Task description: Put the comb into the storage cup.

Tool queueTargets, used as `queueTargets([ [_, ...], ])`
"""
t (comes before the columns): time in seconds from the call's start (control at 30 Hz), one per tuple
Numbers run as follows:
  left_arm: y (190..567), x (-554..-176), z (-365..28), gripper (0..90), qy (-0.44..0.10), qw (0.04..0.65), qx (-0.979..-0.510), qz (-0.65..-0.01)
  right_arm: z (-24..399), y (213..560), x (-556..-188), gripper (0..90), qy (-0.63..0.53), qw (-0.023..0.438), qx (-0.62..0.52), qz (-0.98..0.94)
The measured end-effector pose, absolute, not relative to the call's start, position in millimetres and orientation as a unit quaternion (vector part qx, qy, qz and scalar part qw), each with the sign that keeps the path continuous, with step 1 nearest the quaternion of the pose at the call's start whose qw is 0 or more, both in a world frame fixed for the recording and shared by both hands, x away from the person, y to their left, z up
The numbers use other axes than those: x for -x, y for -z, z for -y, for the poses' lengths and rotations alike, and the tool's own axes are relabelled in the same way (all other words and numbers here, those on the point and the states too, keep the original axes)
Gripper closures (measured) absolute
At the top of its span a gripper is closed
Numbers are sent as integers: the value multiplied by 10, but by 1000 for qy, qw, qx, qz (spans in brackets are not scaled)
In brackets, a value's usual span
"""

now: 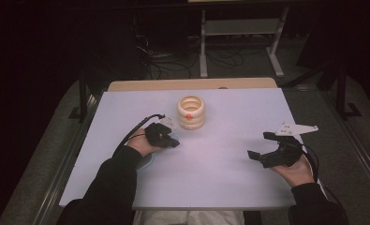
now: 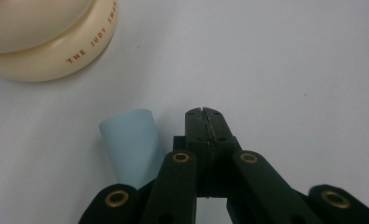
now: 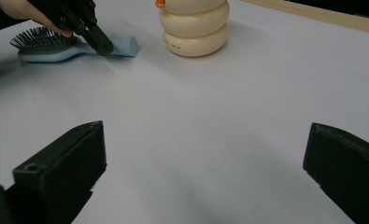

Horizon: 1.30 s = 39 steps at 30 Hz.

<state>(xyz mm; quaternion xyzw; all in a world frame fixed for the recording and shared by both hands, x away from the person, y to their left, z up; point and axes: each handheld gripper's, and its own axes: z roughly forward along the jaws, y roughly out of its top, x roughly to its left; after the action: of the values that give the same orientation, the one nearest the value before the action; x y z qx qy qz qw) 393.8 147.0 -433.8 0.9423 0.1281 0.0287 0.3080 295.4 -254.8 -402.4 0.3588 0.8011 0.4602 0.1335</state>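
A light blue hairbrush (image 3: 46,46) with dark bristles lies on the white tabletop (image 1: 220,178), its handle (image 2: 131,144) pointing toward a cream container of stacked rings (image 1: 191,112). My left gripper (image 2: 204,112) is shut, its jaws pressed together with nothing between them. Its tips rest right beside the brush handle, as the right gripper view shows (image 3: 102,46). The high view has this gripper (image 1: 171,140) left of centre, just in front of the container. My right gripper (image 1: 258,145) stands open at the right side of the table, with bare tabletop between its jaws (image 3: 203,172).
The cream container (image 3: 194,28) carries a small orange mark and red lettering (image 2: 91,46). A wooden strip (image 1: 192,84) runs along the table's far edge. Beyond it are floor cables and a white metal stand (image 1: 241,42). Dark rails flank the table.
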Motion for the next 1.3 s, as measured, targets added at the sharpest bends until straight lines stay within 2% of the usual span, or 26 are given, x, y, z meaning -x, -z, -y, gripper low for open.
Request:
queueTargets([
  [0.6, 4379, -4074, -1538, 900, -33, 278, -950, -140, 2557, 4022, -2948, 0, -464, 133, -361, -798],
  [1.3, 4307, -4204, -1962, 900, -58, 289, -935, -199, 2546, 4038, -2952, 0, -461, 129, -361, -801],
])
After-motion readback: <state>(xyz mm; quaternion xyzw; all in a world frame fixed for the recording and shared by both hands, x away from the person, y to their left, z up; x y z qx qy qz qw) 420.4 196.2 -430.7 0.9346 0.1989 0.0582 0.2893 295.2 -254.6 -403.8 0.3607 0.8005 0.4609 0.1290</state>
